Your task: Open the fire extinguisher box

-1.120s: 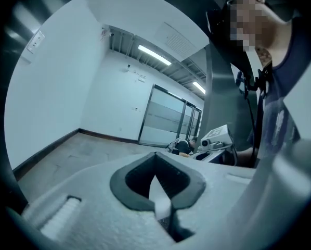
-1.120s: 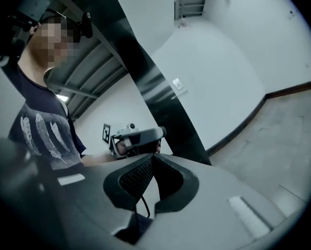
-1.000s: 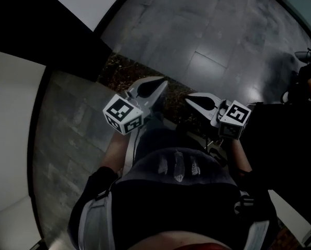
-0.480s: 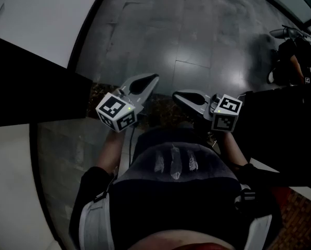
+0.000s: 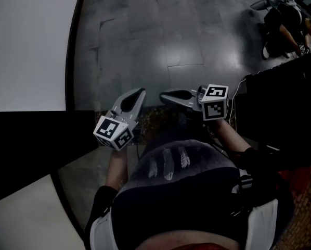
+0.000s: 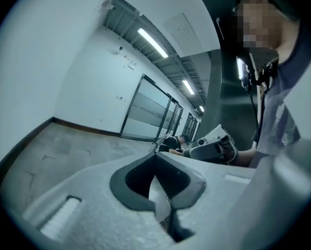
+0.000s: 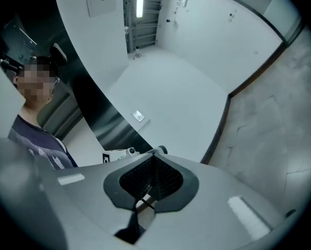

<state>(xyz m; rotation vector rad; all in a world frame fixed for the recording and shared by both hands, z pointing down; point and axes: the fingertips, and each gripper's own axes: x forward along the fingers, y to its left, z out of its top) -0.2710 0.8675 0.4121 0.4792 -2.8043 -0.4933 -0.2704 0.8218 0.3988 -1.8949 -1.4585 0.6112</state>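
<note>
Head view, looking steeply down: 2 grippers held in front of the wearer's dark-clad torso [image 5: 186,202], over a grey tiled floor [image 5: 197,40].

My left gripper [image 5: 136,94] points fwd and slightly right. Its fingers are together, w/ nothing btwn them.

My right gripper [image 5: 165,95] lies crosswise, tip aimed left toward the left one's tip, near but apart. Its fingers are also together and empty.

1 marker cube on each: left cube [image 5: 114,132], right cube [image 5: 214,102].

A white wall [image 5: 30,46] runs along the floor's left edge.

1 other person [image 5: 283,17] crouches at the floor's far right corner.

I can't pick out the fire extinguisher box in any view, so I can't tell its place, heading or long axis.
</note>
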